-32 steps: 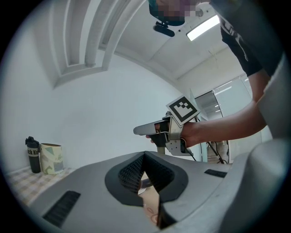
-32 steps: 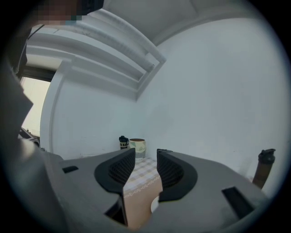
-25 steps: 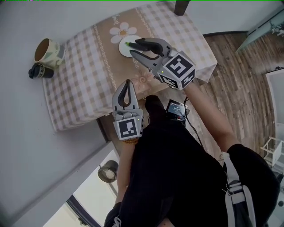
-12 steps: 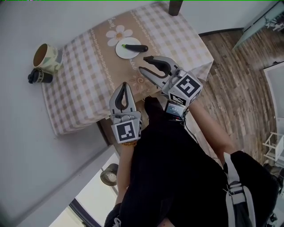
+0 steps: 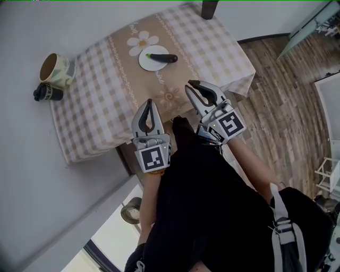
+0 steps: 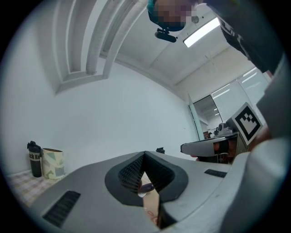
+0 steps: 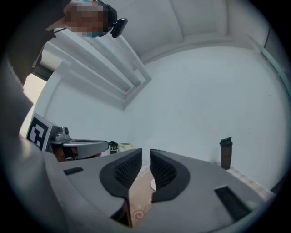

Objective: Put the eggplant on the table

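The dark purple eggplant (image 5: 163, 57) lies on a small white plate (image 5: 148, 60) on the checked table (image 5: 101, 111), towards its far side. My right gripper (image 5: 189, 85) hovers at the table's near edge, well short of the plate. Its jaws are closing, with a narrow gap and nothing between them (image 7: 146, 152). My left gripper (image 5: 148, 102) rests at the near edge too, shut and empty (image 6: 144, 154). A sliver of the eggplant (image 6: 146, 186) shows just beyond its tips.
A patterned cup (image 5: 56, 69) and a black bottle (image 5: 47, 93) stand at the table's left end. A dark bottle (image 5: 209, 8) stands at the far edge. A beige runner with flower prints (image 5: 170, 95) crosses the table. Wooden floor (image 5: 287, 101) lies to the right.
My right gripper has drawn back from over the plate to the table's near edge, and its jaws have narrowed. The eggplant stays on the plate. The left gripper has kept still.
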Available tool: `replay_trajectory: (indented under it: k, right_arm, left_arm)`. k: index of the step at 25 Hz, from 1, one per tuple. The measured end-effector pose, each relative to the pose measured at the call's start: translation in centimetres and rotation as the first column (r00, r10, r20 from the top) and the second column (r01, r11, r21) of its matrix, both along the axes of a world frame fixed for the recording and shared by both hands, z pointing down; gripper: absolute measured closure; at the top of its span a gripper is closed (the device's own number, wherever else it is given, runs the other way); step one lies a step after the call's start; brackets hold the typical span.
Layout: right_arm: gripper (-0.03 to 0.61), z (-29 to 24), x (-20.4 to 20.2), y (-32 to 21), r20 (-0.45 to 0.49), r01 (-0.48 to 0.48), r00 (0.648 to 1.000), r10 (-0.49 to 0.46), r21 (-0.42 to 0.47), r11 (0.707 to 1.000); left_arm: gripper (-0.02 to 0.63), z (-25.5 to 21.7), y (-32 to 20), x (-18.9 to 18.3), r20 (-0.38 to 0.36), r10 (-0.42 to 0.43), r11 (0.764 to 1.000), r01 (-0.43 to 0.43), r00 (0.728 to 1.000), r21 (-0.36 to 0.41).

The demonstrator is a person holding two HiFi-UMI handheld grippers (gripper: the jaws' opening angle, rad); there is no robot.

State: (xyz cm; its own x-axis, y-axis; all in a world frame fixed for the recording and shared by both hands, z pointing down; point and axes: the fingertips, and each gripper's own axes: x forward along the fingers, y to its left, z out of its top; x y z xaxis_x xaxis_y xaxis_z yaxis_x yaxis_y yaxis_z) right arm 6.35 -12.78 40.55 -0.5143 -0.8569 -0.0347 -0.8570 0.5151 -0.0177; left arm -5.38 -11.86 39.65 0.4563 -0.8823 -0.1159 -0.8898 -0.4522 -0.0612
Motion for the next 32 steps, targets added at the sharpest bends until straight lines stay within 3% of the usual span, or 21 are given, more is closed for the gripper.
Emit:
replay_trajectory:
  k: [7, 15, 22, 32]
  right_arm:
    - [0.571, 1.4, 1.0, 0.5, -0.037, -0.079, 0.996, 0.078, -0.027, 0.997]
    - [0.572, 1.3, 0.9, 0.7, -0.108, -0.085, 0.991, 0.085, 0.007, 0.996]
    - [0.573, 0.5, 1.5, 0.5, -0.067, -0.117, 0.99, 0.121, 0.058, 0.991]
    - [0.574, 1.5, 1.7, 0.2, -0.104, -0.127, 0.986, 0.132, 0.053, 0.99]
  left_arm:
    - [0.611, 0.0, 0.1, 0.0, 0.0, 0.005, 1.0, -0.005, 1.0, 0.008]
    - [0.611, 0.8, 0.0, 0.1, 0.013, 0.019, 1.0, -0.019, 1.0, -0.015]
    - [0.611, 1.5, -0.1, 0.3, 0.024, 0.025, 0.999, -0.024, 0.999, -0.038]
    - [0.611, 2.6, -0.1, 0.5, 0.045, 0.039, 0.997, -0.036, 0.998, -0.064]
